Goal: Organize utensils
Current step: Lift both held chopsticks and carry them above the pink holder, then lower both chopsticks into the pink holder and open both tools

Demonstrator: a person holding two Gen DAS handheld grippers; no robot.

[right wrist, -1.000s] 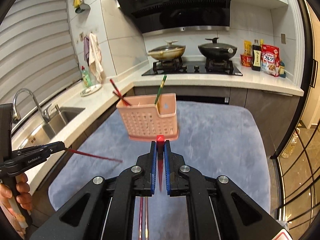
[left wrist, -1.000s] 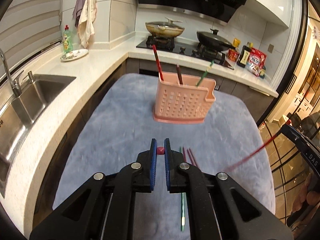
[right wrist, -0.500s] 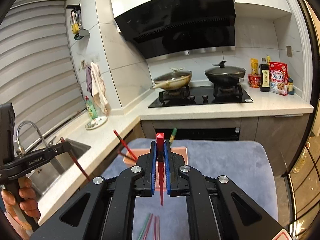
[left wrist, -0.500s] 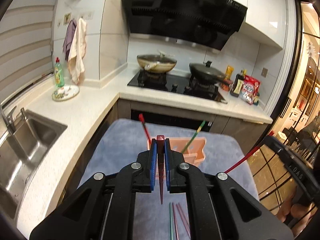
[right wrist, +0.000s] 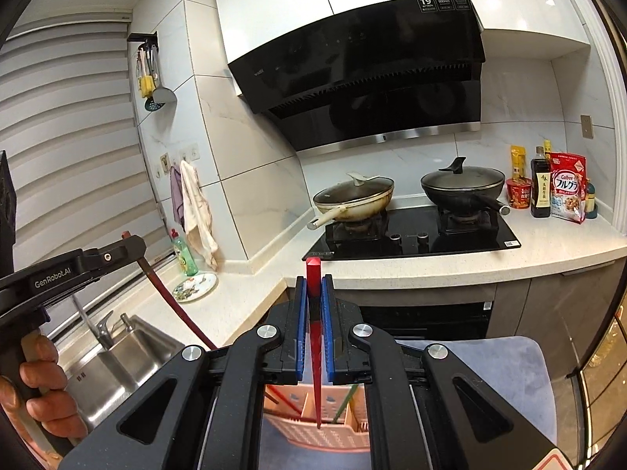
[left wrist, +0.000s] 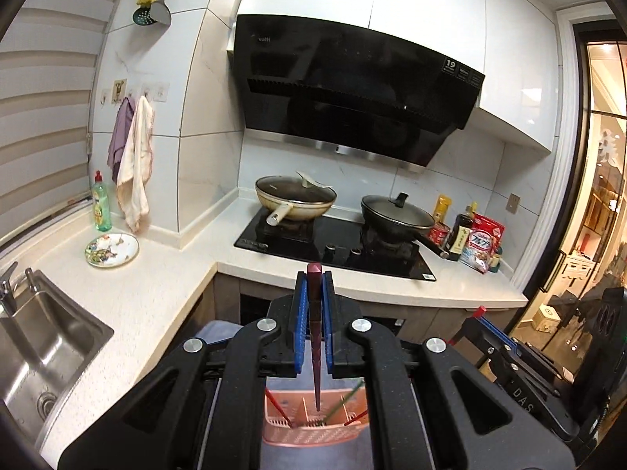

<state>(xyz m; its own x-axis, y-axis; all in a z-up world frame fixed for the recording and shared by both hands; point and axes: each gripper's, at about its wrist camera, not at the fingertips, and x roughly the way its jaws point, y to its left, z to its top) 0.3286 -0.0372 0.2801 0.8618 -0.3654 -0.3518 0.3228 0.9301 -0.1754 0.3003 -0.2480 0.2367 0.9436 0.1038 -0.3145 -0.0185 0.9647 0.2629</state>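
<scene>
- The left tool (left wrist: 313, 313) is closed on a dark red chopstick (left wrist: 315, 352). The stick stands almost upright between the blue pads, thick end up, and its thin tip hangs over the pink basket (left wrist: 313, 429).
- The right tool (right wrist: 313, 313) is closed in the same way on a bright red chopstick (right wrist: 314, 344), and this tip also points down toward the basket (right wrist: 313, 434).
- From the right camera the left tool (right wrist: 129, 246) is seen at the side, with the person's hand (right wrist: 39, 391) around its handle, so both tools are raised near each other above the basket.
- The basket stands on a grey mat (right wrist: 501, 384) on the table. Some sticks are already inside it: at least a red one (left wrist: 279, 407) leaning left and a green one (left wrist: 345, 399) leaning right.
- I judge the task as partly done. A few sticks are stored, two more are carried, but neither is released yet.
- What is left, as I see it: to lower each tip into a compartment and let go. I cannot tell if more sticks lie on the mat, because the tools hide most of it.
</scene>
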